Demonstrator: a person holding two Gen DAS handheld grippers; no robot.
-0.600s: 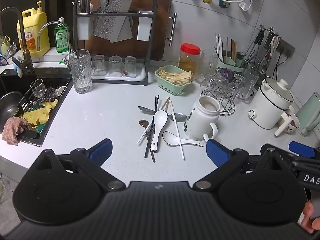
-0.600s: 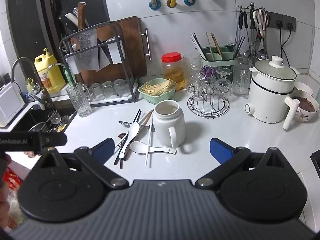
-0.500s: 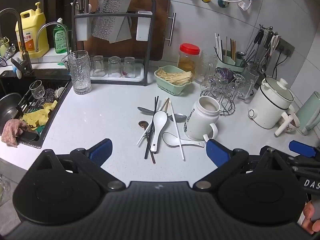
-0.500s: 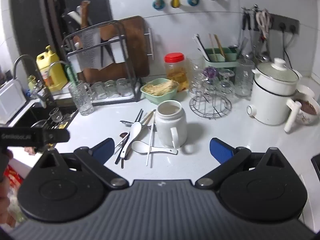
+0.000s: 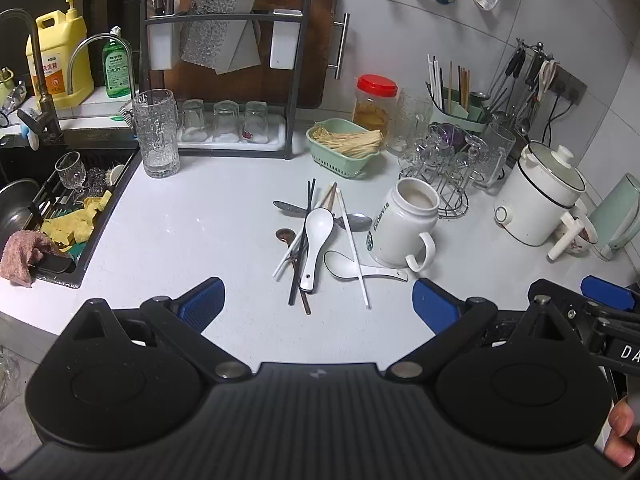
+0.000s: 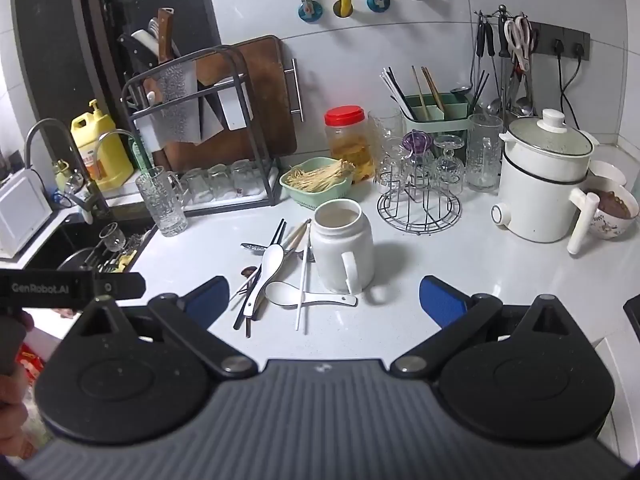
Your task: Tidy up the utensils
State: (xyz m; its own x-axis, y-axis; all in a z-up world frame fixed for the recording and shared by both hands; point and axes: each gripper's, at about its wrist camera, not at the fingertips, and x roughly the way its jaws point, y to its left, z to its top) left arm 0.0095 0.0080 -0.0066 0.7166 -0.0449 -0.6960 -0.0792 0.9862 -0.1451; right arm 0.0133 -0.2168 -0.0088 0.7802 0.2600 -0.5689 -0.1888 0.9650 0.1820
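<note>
Fingers [image 5: 200, 298] on both the left gripper [image 5: 318, 302] and right gripper [image 6: 324, 296] are spread wide, holding nothing. Two white ceramic spoons [image 5: 318, 232] lie among chopsticks [image 5: 352, 240] beside one white mug [image 6: 342, 252] on the worktop [image 5: 208, 216]. Only the right view shows the brown-filled bowl [image 6: 612, 210].

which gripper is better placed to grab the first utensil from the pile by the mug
Left, probably. The left gripper is open with the utensil pile centred straight ahead between its fingers. The right gripper, also open, faces the white mug, with the pile off to its left.
</note>
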